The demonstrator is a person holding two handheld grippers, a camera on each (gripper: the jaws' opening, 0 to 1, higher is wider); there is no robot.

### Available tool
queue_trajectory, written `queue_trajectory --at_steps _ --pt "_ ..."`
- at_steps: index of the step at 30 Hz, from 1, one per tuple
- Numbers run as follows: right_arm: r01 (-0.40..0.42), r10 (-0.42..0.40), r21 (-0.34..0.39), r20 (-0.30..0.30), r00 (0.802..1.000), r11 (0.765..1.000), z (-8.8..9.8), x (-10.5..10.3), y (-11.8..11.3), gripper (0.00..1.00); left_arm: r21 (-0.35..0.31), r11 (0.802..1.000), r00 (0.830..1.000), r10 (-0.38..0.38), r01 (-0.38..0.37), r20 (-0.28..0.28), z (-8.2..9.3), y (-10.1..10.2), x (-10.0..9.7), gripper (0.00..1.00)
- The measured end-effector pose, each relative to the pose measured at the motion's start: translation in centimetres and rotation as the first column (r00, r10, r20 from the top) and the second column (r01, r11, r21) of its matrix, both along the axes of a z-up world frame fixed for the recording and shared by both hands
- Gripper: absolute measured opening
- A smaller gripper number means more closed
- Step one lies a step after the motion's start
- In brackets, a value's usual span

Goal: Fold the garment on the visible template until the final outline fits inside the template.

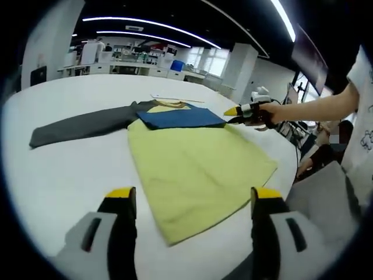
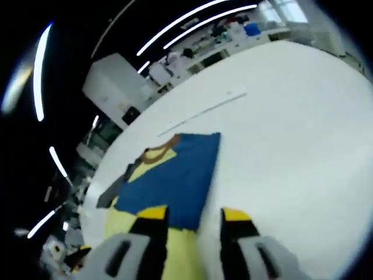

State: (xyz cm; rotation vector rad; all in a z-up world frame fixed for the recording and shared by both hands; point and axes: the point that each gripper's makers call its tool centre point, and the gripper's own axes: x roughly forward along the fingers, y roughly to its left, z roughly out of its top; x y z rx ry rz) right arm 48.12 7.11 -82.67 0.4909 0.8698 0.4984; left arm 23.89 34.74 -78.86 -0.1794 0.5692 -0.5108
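Note:
A yellow-green garment (image 1: 198, 166) lies flat on the white table (image 1: 70, 169), its hem toward me. One grey sleeve (image 1: 81, 124) stretches out to the left. A blue panel (image 1: 180, 118) lies across the chest just below the collar (image 1: 169, 105). My left gripper (image 1: 193, 195) hovers open over the hem, its jaws wide apart with nothing between them. At the garment's right shoulder a person's hand holds my right gripper (image 1: 236, 112). In the right gripper view the right gripper (image 2: 194, 214) has its jaws apart just above the near edge of the blue panel (image 2: 172, 181), with the collar (image 2: 160, 153) beyond.
A thin white strip (image 1: 178, 98) (image 2: 204, 112) lies on the table past the collar. The person's arm (image 1: 315, 108) reaches in from the right, above the table's rim. A grey shape (image 1: 326, 198) sits off the table at lower right. Benches line the far wall.

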Motion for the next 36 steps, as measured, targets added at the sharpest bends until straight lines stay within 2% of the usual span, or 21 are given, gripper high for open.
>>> queue_trajectory --at_steps 4,7,8,9,21,31,36 --pt "0.02 -0.02 0.025 -0.015 1.0 0.999 -0.4 0.0 0.3 0.2 0.002 1.0 1.0 0.0 0.0 -0.002 0.0 0.0 0.0 0.78" --pt "0.033 -0.033 0.034 -0.026 0.999 0.999 -0.5 -0.2 0.4 0.08 0.005 1.0 1.0 0.0 0.0 -0.002 -0.1 0.0 0.0 0.78" --pt "0.037 -0.036 0.041 -0.024 0.999 0.998 -0.4 -0.2 0.5 0.01 0.004 1.0 1.0 0.002 -0.002 -0.002 0.0 -0.1 0.0 0.78" --pt "0.047 -0.046 0.041 -0.023 0.999 0.998 -0.3 -0.2 0.4 0.0 0.003 1.0 1.0 0.002 -0.002 -0.002 0.0 -0.1 0.0 0.78" --pt "0.046 -0.044 -0.037 0.045 0.998 0.998 -0.1 0.6 -1.3 0.0 0.011 1.0 1.0 -0.01 0.01 -0.01 -0.2 -0.3 -0.1 0.77" --pt "0.061 -0.056 -0.117 0.052 0.997 0.991 -1.1 1.0 -2.9 0.0 0.014 1.0 1.0 -0.006 0.007 -0.011 -0.2 -0.2 -0.1 0.77" --pt "0.059 -0.053 -0.128 0.05 0.997 0.99 -1.5 1.1 -2.9 0.0 0.015 1.0 1.0 -0.008 0.008 -0.012 -0.3 -0.2 -0.1 0.77"
